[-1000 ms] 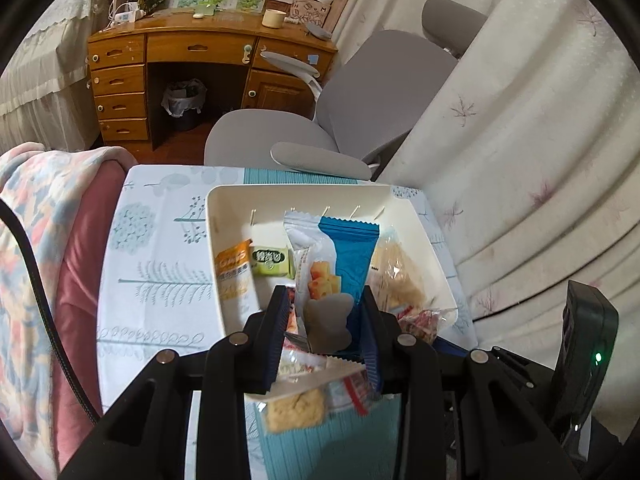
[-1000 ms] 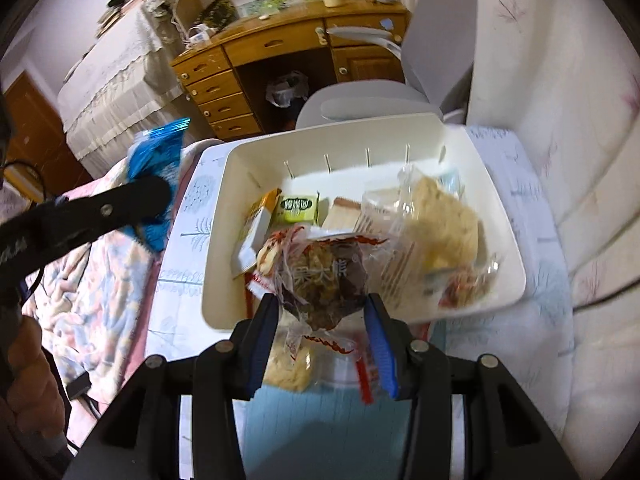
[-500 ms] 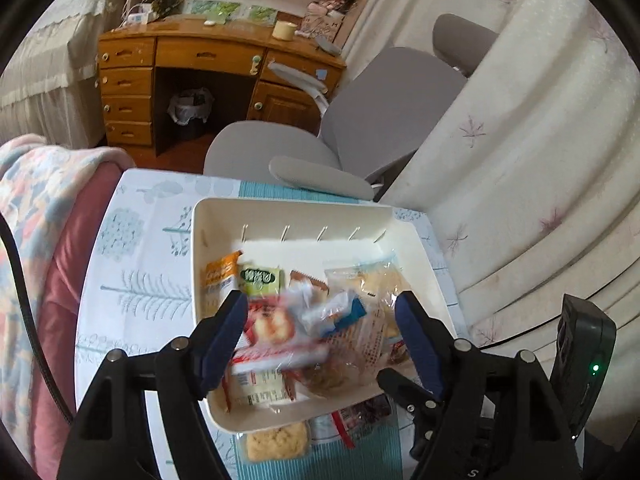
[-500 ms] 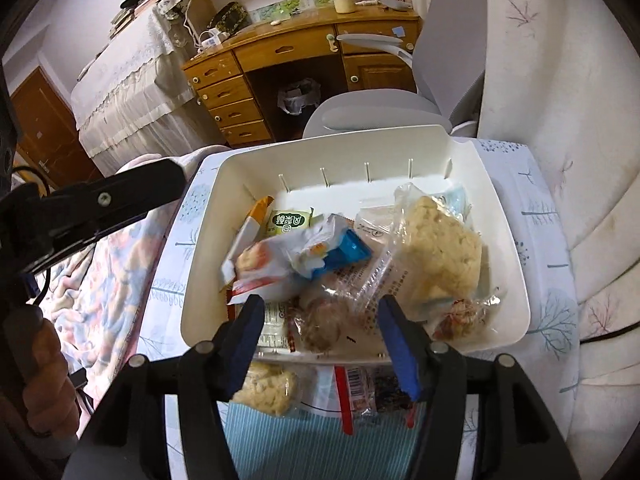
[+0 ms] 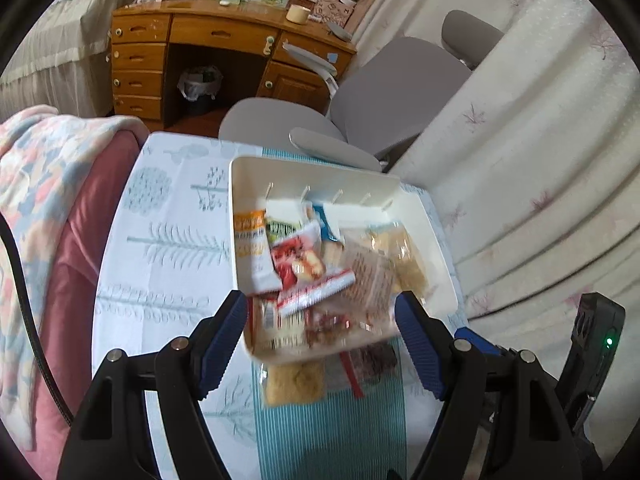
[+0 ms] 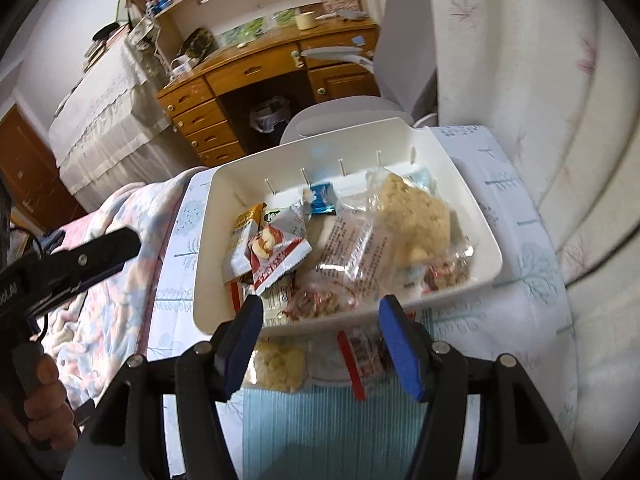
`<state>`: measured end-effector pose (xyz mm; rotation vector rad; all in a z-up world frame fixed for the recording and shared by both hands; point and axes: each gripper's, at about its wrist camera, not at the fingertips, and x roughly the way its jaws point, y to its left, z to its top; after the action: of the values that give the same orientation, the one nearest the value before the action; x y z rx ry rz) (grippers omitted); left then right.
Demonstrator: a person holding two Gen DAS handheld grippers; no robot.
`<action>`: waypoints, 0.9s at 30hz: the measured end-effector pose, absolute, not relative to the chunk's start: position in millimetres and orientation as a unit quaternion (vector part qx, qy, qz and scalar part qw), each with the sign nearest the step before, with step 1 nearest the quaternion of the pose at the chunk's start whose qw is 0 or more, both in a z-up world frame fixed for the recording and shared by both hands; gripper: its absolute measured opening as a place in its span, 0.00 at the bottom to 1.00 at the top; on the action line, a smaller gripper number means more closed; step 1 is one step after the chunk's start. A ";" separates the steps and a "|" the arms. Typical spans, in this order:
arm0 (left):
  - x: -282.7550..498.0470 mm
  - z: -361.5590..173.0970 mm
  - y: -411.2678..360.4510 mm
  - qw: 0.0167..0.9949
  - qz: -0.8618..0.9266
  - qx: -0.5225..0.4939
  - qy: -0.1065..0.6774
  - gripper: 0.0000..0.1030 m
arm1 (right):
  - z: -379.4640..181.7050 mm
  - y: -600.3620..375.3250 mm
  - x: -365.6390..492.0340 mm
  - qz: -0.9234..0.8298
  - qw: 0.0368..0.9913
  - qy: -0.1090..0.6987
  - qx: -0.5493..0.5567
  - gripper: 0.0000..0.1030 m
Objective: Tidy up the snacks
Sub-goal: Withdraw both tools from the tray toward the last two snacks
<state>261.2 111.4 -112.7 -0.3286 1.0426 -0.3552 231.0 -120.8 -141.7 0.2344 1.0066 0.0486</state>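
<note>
A white bin (image 5: 440,264) (image 6: 486,240) on the table holds several snack packs: a red-and-white pack (image 5: 298,264) (image 6: 276,258), an orange pack (image 5: 250,236), a clear bag of pale crackers (image 6: 412,220) and a blue-and-white pack (image 6: 320,198). Two packs lie on the table in front of the bin: a yellow cracker pack (image 5: 294,382) (image 6: 280,364) and a red-edged dark pack (image 5: 374,360) (image 6: 360,354). My left gripper (image 5: 320,344) is open and empty above the bin's near edge. My right gripper (image 6: 322,346) is open and empty above those two packs.
A teal striped runner (image 5: 328,432) lies on the tree-print tablecloth (image 5: 160,248). A grey office chair (image 5: 360,96) and a wooden desk (image 5: 192,40) stand beyond. A pink-blanketed seat (image 5: 48,200) is to the left, a curtain (image 5: 540,160) to the right.
Both grippers opened and let their snack packs fall into the bin. Both then pulled back from it.
</note>
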 end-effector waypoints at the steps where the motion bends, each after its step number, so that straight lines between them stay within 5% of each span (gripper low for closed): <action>1: 257.2 -113.5 114.5 0.837 -0.171 -0.157 0.495 0.73 | -141.6 -118.9 224.7 0.018 0.870 0.479 0.115 0.60; 12: 206.0 -130.2 144.7 0.810 -0.206 -0.135 0.532 0.75 | -148.7 -96.2 164.1 -0.032 0.872 0.466 0.146 0.61; 14: 199.3 -133.3 145.9 0.803 -0.216 -0.131 0.540 0.75 | -150.2 -94.2 154.1 -0.042 0.872 0.463 0.155 0.81; 16: 193.5 -135.5 146.8 0.798 -0.222 -0.125 0.546 0.75 | -150.1 -92.5 145.8 -0.050 0.875 0.454 0.162 0.89; 27: 183.0 -156.2 128.2 0.771 -0.227 -0.114 0.584 0.80 | -159.4 -93.3 122.7 -0.072 0.883 0.446 0.128 0.89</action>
<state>183.0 128.2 -156.2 -0.2469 1.2655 -0.4932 122.7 -93.3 -159.4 0.2671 0.9288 -0.1500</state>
